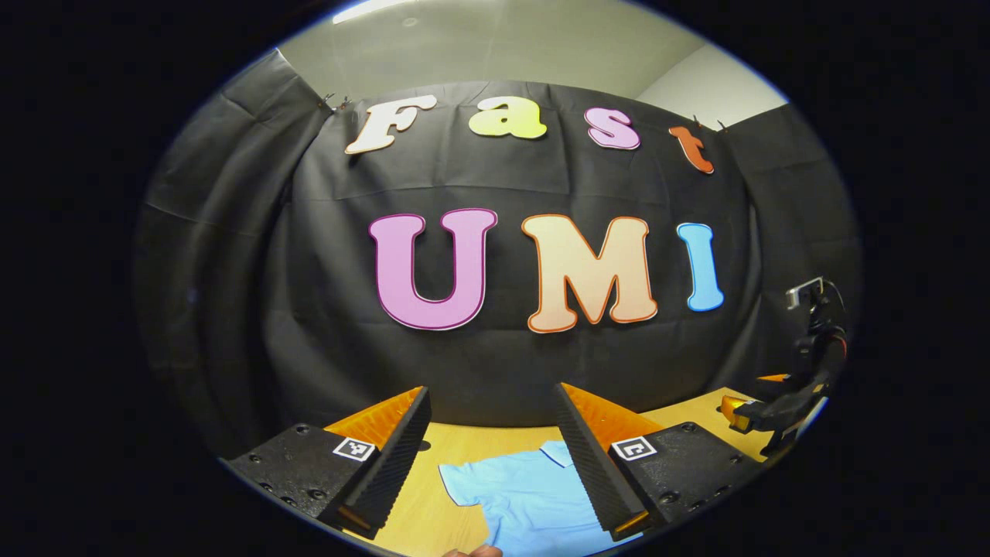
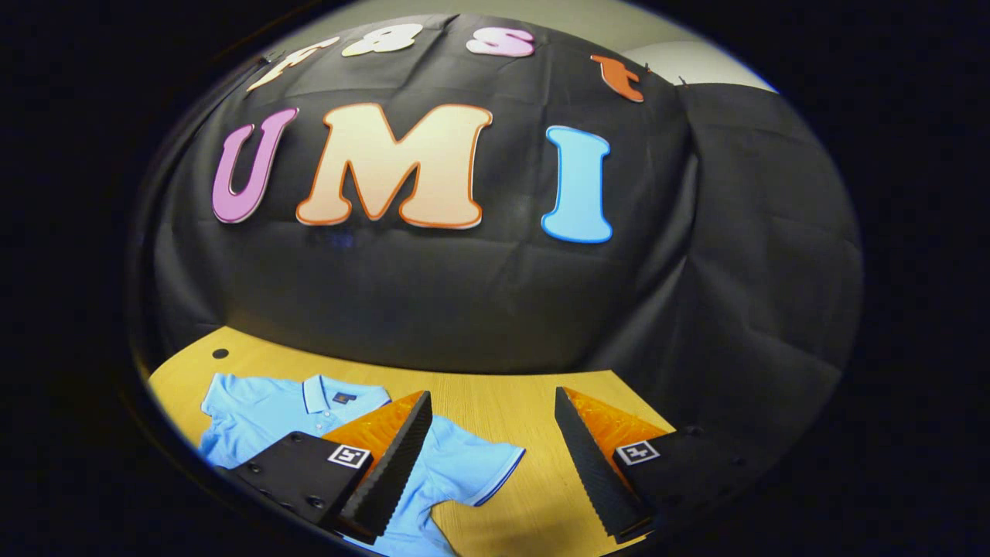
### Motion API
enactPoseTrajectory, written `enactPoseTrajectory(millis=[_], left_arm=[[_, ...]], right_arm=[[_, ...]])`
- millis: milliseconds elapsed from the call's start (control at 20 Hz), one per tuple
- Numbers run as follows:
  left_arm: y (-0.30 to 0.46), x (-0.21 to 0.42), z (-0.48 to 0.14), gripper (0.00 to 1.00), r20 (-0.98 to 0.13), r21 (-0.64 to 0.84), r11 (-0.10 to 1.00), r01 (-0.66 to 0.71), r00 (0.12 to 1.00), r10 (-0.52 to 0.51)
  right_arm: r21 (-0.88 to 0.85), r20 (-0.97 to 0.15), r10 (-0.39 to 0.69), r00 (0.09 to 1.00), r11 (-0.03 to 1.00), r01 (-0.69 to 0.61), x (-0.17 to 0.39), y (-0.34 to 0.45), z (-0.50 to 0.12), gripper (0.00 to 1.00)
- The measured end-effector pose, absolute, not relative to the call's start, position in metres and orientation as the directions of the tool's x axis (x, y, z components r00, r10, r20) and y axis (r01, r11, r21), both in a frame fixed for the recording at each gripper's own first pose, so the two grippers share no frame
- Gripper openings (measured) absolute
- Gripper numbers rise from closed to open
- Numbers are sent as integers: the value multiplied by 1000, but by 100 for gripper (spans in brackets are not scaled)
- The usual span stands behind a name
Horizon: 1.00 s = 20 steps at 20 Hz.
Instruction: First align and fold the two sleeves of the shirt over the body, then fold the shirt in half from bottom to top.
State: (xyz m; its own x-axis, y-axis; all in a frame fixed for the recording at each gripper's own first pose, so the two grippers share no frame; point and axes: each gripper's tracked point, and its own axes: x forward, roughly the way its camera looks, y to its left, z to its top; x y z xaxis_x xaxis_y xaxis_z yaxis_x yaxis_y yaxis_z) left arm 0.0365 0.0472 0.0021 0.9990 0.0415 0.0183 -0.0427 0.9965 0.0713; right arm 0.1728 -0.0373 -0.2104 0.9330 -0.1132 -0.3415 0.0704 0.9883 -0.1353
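Two open hand-held grippers (image 1: 492,456) (image 2: 489,460) above flat shirt (image 2: 263,406) on table (image 2: 495,398).

The shirt (image 2: 263,410) is plain light blue all over, and its collar (image 2: 323,389) carries a thin white line along the edge, with a small dark patch inside the neck. The sleeve (image 2: 487,464) lying toward the table's middle ends in a cuff trimmed with a fine white stripe (a darker blue line runs beside it). The table (image 2: 510,402) is warm yellow wood with faint grain, and a small black dot (image 2: 220,353) sits near its far left corner.
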Motion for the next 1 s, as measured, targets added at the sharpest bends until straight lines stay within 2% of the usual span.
enactPoseTrajectory(millis=[350, 1000], left_arm=[[65, 54, -9, 94, -2, 90, 994, -64, 998, 64], [78, 73, -39, 95, -77, 84, 994, -73, 994, 80]], right_arm=[[-156, -447, -159, 880, 983, 98, 200, -49, -282, 99], [-107, -701, -222, 677, 972, 208, 197, -83, -411, 99]])
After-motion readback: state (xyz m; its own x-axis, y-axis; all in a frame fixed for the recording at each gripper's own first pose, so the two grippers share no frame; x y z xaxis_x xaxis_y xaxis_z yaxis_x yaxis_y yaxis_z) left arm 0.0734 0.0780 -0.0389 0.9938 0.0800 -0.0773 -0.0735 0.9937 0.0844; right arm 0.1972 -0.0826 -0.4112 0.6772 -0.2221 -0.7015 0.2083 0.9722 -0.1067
